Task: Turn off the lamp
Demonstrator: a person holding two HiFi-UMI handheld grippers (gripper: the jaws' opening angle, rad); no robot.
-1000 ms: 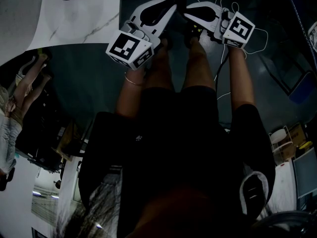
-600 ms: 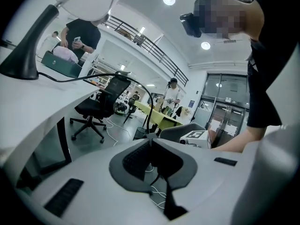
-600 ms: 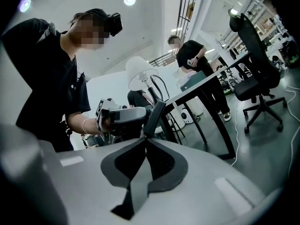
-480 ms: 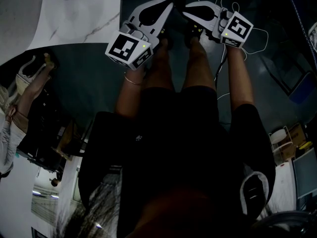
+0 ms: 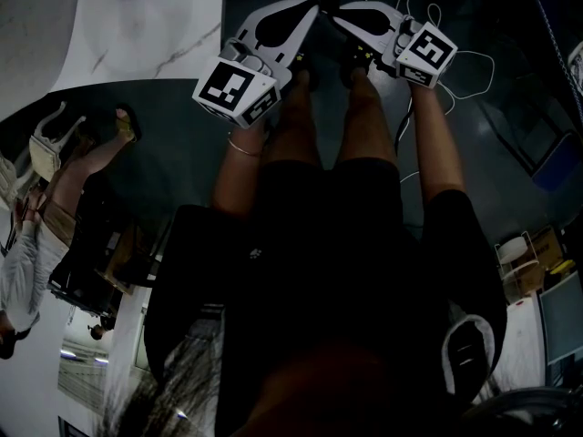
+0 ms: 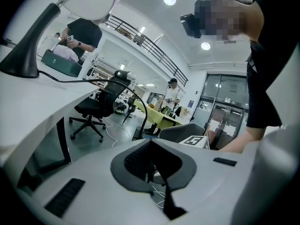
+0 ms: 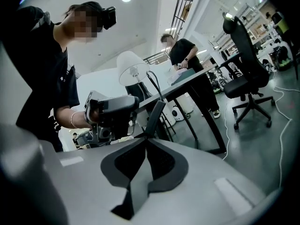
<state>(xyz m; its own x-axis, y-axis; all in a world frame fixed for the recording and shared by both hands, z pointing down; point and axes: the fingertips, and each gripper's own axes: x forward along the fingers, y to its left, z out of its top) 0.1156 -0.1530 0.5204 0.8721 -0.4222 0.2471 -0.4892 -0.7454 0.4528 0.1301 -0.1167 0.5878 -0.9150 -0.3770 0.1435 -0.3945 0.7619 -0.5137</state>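
The lamp (image 6: 35, 36) stands on the white table (image 6: 33, 102). It has a black base, a sloping black neck and a white shade at the top. In the left gripper view it sits up and to the left, well apart from the jaw tips. A dark cord (image 6: 70, 81) runs from the base across the tabletop.

Left gripper (image 6: 151, 145): the jaws have just been closing and now stand together. The ribbed pads meet with nothing between them. Right gripper (image 7: 146, 142): the pads are also pressed together and hold nothing. In the head view both grippers are held forward over the person's legs, with their tips almost touching.

Surroundings:
- A black office chair (image 6: 96, 108) stands on the floor beyond the table edge, to the right of the lamp.
- A bystander (image 7: 185, 53) in a dark shirt stands at the table, just behind the lamp shade in the right gripper view.
- White cables (image 5: 469, 62) lie looped on the dark floor (image 5: 164, 153) near the right gripper.
- A second person (image 5: 55, 208) is at the left edge of the head view.

Clearance: the table's curved front edge lies between the grippers and the lamp. The tabletop in front of the base is bare except for the cord. Open floor lies below and to the right of the table.
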